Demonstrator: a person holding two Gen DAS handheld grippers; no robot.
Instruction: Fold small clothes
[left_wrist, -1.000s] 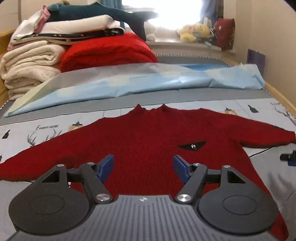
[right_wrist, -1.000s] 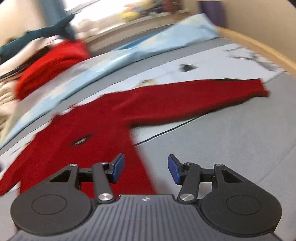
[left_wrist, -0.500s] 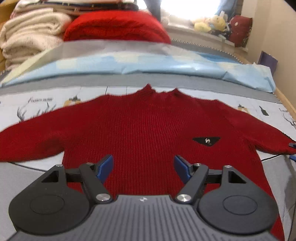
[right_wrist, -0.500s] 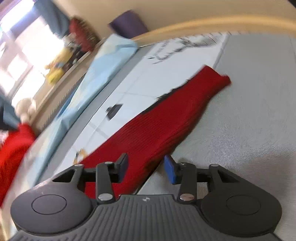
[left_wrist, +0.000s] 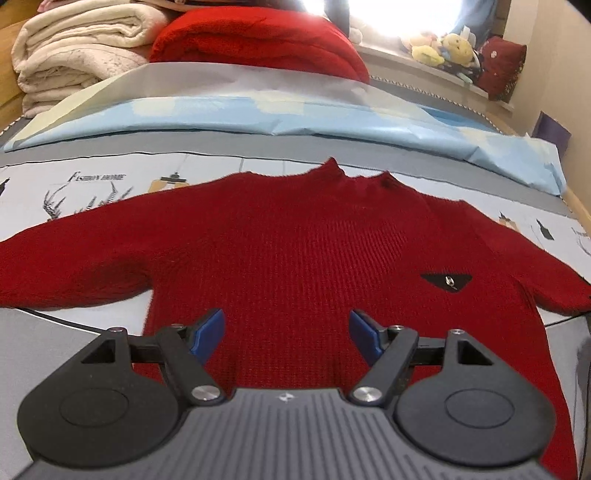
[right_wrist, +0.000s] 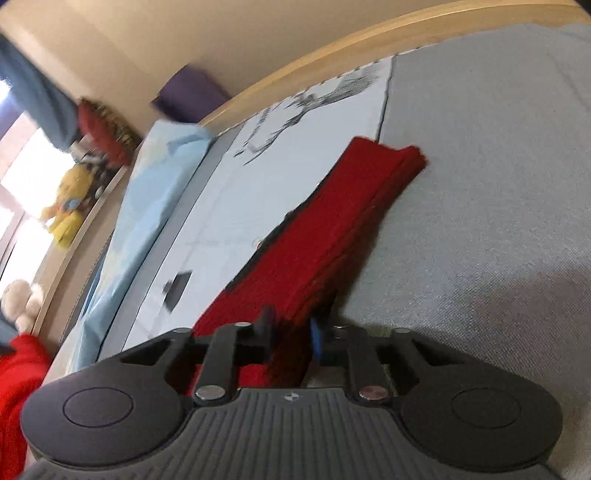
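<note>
A small dark red knit sweater (left_wrist: 303, 251) lies flat, front up, on the bed, sleeves spread to both sides, with a black triangular badge (left_wrist: 446, 281) on its chest. My left gripper (left_wrist: 286, 328) is open and empty, hovering over the sweater's lower body. In the right wrist view one red sleeve (right_wrist: 332, 225) runs away from me across the bed to its cuff. My right gripper (right_wrist: 291, 336) is shut on this sleeve, with the knit pinched between the blue pads.
A light blue sheet (left_wrist: 258, 118) lies folded behind the sweater. Stacked cream blankets (left_wrist: 77, 62) and a red blanket (left_wrist: 258, 40) stand at the back left. Plush toys (left_wrist: 450, 48) sit on the window ledge. A wooden bed rail (right_wrist: 369, 48) borders the far side.
My right gripper has moved down onto the sleeve and closed on it. My left gripper has shifted left and closer over the sweater's body, still open.
</note>
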